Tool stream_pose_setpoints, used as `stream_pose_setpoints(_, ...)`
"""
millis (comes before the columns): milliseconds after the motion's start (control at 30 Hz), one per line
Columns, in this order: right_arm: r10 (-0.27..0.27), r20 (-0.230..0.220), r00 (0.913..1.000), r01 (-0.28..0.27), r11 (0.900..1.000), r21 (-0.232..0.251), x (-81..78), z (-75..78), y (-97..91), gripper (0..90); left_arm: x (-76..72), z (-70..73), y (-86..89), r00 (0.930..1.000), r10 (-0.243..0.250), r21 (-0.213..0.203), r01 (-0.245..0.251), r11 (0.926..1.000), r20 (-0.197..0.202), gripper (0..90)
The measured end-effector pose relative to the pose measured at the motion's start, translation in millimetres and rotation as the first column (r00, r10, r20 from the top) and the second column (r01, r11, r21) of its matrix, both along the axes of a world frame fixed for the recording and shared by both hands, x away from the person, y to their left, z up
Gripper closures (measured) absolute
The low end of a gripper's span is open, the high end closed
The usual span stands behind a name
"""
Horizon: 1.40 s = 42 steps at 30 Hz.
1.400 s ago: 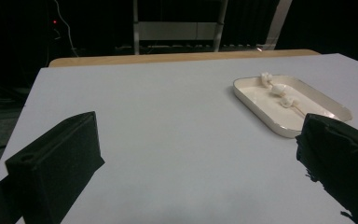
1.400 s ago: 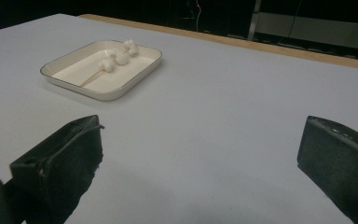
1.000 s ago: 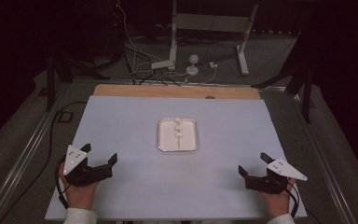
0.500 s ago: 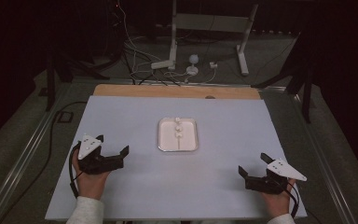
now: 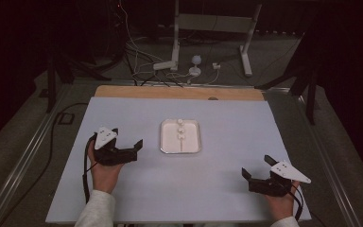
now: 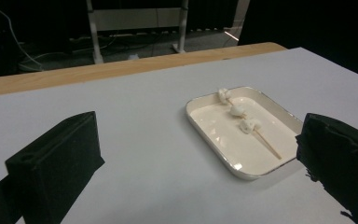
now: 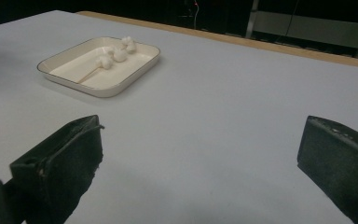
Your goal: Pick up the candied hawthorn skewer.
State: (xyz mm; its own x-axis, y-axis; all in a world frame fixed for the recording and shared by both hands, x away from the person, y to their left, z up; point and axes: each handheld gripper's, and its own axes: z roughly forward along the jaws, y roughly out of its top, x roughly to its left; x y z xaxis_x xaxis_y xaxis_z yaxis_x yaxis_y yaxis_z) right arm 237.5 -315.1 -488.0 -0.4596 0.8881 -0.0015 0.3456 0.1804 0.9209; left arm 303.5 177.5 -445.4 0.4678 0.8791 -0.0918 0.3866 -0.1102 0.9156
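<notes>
A white tray (image 5: 166, 142) lies at the middle of the pale table. In it rests a wooden skewer (image 6: 266, 143) threaded with three white marshmallows (image 5: 181, 130). My left gripper (image 5: 127, 137) hovers just left of the tray, open, nothing between its jaws. In the left gripper view the tray (image 6: 241, 173) sits close ahead, to the right, near the right jaw. My right gripper (image 5: 256, 166) stays near the table's front right corner, open and empty, well away from the tray. In the right gripper view the tray (image 7: 98, 87) and marshmallows (image 7: 119, 53) lie far ahead at the left.
A wooden strip (image 5: 179, 92) borders the table's far edge. Beyond it on the floor stand a white frame's legs (image 5: 175, 56) and loose cables (image 5: 137, 71). Metal rails (image 5: 23, 161) run along both sides of the table.
My left gripper has moved forward and to the right, from the front left of the table up beside the tray. The right gripper has stayed where it was.
</notes>
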Motion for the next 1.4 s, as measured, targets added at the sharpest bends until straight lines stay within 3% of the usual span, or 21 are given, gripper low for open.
stream_pose_setpoints(300,0.001,-0.002,1.0000,-0.001,1.0000,0.001,0.0,-0.1,-0.1,0.0,15.6,-3.3,-20.8,0.9993,-0.031,-0.022,0.031,0.9993,-0.021,0.5)
stream_pose_setpoints(667,0.003,-0.005,1.0000,-0.003,1.0000,0.003,0.4,-0.5,-0.7,0.0,29.0,-8.9,-46.6,0.9986,-0.047,-0.009,0.047,0.9989,-0.026,0.5)
stream_pose_setpoints(1000,0.004,-0.006,1.0000,-0.004,1.0000,0.002,0.5,-0.7,-0.3,0.0,39.7,-21.8,-62.8,0.9976,-0.062,-0.010,0.062,0.9980,-0.029,0.6)
stream_pose_setpoints(1400,0.006,-0.009,0.9999,-0.006,1.0000,0.000,0.6,-1.0,-0.2,0.0,51.4,-40.5,-89.5,0.9927,-0.102,0.007,0.103,0.9947,-0.064,0.6)
